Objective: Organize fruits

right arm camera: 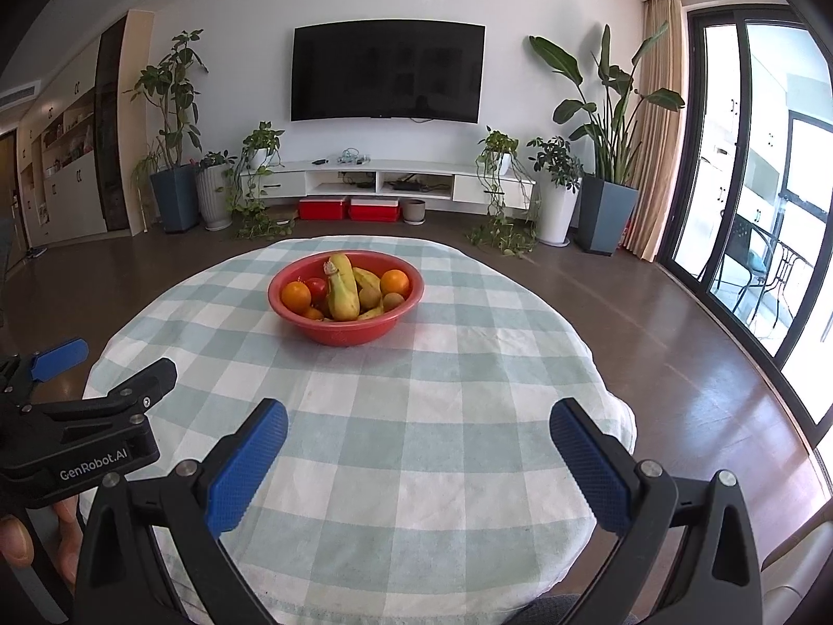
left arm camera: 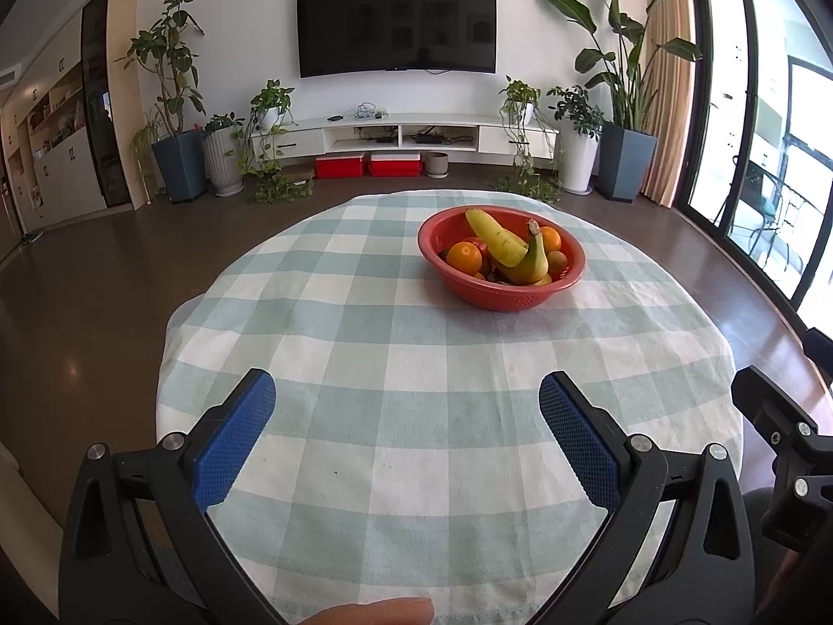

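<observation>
A red bowl (left arm camera: pixel 520 298) (right arm camera: pixel 338 330) stands on the far half of a round table covered with a green-and-white checked cloth (left arm camera: pixel 416 416) (right arm camera: pixel 416 416). It holds bananas (left arm camera: pixel 500 242) (right arm camera: pixel 343 289), oranges (left arm camera: pixel 464 256) (right arm camera: pixel 295 296), a red fruit (right arm camera: pixel 316 287) and brownish kiwis (right arm camera: pixel 370 296). My left gripper (left arm camera: pixel 407 400) hangs open over the near part of the cloth, nothing between its blue pads. My right gripper (right arm camera: pixel 418 426) is open too, also near the front edge. Both are well short of the bowl.
The left gripper's body (right arm camera: pixel 78 427) shows at the left of the right wrist view, held by a hand (right arm camera: pixel 15 541). Dark floor surrounds the table. Far behind are a TV cabinet (left arm camera: pixel 401 136), potted plants (left arm camera: pixel 177 104) and glass doors (left arm camera: pixel 755 156).
</observation>
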A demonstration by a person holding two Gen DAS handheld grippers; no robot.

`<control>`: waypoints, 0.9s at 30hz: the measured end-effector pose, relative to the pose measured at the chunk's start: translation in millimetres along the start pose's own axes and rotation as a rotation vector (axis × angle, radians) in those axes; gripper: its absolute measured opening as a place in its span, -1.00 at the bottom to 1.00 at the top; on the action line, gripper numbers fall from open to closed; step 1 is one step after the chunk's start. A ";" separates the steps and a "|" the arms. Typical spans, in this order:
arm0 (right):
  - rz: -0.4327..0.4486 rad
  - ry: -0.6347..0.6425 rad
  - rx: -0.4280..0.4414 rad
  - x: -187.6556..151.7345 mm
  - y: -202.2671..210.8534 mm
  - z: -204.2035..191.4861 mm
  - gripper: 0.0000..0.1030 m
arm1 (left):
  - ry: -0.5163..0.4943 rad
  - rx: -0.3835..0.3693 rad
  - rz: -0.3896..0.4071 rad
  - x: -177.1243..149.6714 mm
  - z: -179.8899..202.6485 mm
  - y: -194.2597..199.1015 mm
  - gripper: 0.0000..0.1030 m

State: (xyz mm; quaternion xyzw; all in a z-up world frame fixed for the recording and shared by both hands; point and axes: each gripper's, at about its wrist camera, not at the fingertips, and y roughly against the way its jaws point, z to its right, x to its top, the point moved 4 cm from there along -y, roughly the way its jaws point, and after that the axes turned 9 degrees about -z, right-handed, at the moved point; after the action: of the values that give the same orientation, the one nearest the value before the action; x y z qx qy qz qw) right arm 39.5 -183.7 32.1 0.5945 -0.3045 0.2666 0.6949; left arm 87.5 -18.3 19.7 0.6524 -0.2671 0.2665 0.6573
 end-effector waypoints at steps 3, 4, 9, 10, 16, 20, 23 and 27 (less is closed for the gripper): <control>-0.010 0.004 0.000 -0.6 -3.0 -1.6 1.00 | -0.004 0.006 0.000 -0.8 0.9 -2.0 0.99; -0.011 0.003 0.000 -0.9 -3.5 -1.6 1.00 | -0.004 0.005 -0.002 -1.2 0.9 -3.7 0.99; -0.014 0.004 0.000 -1.0 -4.0 -1.7 1.00 | -0.002 0.005 -0.012 -3.0 -0.8 -6.5 0.99; -0.014 0.003 0.000 -1.0 -4.0 -1.7 1.00 | -0.002 0.008 -0.012 -3.4 -0.8 -7.2 0.99; -0.025 0.007 -0.002 -5.5 -10.4 -3.2 1.00 | -0.001 0.014 -0.020 -3.7 -2.0 -9.9 0.99; -0.028 0.008 -0.005 -7.1 -10.9 -3.0 1.00 | -0.001 0.014 -0.023 -5.0 -2.5 -11.4 0.99; -0.028 0.009 -0.005 -6.9 -10.9 -3.0 1.00 | -0.003 0.015 -0.022 -5.1 -2.6 -11.5 0.99; -0.030 0.008 -0.005 -6.8 -11.0 -3.0 1.00 | -0.003 0.016 -0.022 -5.1 -2.3 -11.5 0.99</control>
State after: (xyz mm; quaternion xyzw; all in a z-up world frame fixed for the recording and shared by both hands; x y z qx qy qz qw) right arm 43.4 -182.4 19.5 0.5960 -0.2933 0.2577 0.7017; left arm 91.9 -16.0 7.9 0.6609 -0.2586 0.2607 0.6545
